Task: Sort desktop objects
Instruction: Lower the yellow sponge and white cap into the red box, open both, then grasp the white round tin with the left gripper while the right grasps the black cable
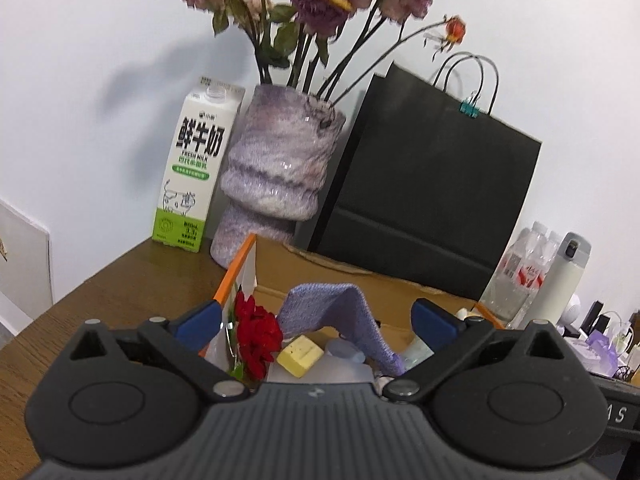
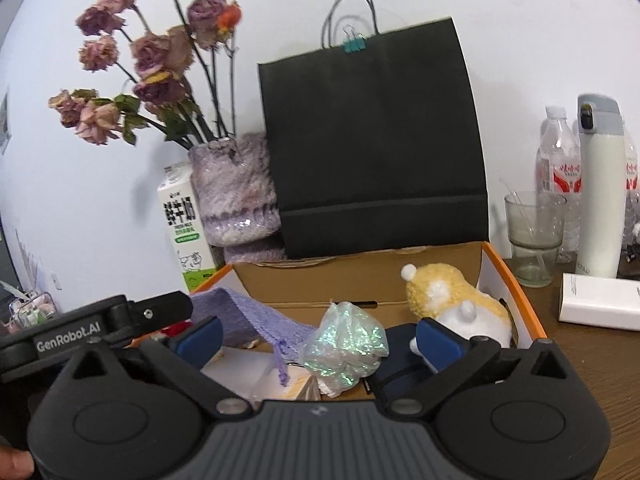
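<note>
An open cardboard box (image 1: 320, 268) (image 2: 360, 276) with orange edges stands on the wooden desk. In the left wrist view it holds a red flower (image 1: 256, 332), a yellow block (image 1: 300, 356) and a purple knitted cloth (image 1: 340, 312). In the right wrist view it holds the purple cloth (image 2: 248, 320), an iridescent bag (image 2: 344, 344) and a yellow-and-white plush toy (image 2: 452, 300). My left gripper (image 1: 316, 322) is open and empty above the box. My right gripper (image 2: 316, 340) is open and empty above the box; the left gripper's body (image 2: 100, 328) shows at its left.
Behind the box stand a milk carton (image 1: 188, 172), a purple vase (image 1: 276, 168) of dried roses and a black paper bag (image 1: 432, 184). On the right are water bottles (image 2: 560, 156), a white thermos (image 2: 600, 192), a glass (image 2: 532, 232) and a white box (image 2: 600, 300).
</note>
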A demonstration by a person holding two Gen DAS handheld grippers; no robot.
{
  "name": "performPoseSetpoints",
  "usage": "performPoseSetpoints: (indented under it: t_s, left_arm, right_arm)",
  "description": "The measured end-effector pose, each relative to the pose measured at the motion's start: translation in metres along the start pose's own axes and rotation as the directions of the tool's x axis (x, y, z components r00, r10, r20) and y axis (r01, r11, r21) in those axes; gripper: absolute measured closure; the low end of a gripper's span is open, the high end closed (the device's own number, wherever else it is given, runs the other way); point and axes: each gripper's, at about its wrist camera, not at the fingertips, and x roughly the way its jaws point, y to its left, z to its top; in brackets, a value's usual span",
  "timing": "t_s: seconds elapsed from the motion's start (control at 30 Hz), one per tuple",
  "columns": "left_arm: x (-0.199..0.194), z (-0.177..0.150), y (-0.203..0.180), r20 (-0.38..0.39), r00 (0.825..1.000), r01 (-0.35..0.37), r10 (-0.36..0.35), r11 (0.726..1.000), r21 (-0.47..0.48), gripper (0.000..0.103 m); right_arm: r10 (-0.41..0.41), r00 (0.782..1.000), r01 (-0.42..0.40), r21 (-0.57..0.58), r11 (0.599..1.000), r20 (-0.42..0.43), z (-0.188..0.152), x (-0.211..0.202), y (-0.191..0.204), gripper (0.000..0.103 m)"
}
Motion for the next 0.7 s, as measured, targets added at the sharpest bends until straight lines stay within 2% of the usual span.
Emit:
performPoseSetpoints:
  t_s: [0.17,0.37,0.53,0.7]
  left_arm:
    - [-0.021,-0.002,-0.003,0.038,0.999,0.002,-0.004,0.999,0.053,0.000]
    - [-0.044,-0.008,0.007,0.041,0.999,-0.033,0.030,0.996,0.079,0.000]
    - [-0.050,-0.016,0.014,-0.021,0.998,-0.057,0.059,0.993,0.099,0.000]
    - [-0.050,-0.026,0.019,-0.104,0.987,-0.104,0.120,0.984,0.143,0.000]
  right_arm:
    - [0.005,0.999,-0.003,-0.050,0.999,0.033,-0.004,-0.023,0.005,0.000]
    - [0.000,1.000,0.000,-0.078,0.997,0.003,-0.017,-0.039,0.004,0.000]
    - [-0.017,0.996,0.001,-0.171,0.985,-0.091,-0.036,-0.038,0.018,0.000]
    - [-0.067,0.973,0.014,-0.232,0.973,-0.222,-0.057,-0.025,0.025,0.000]
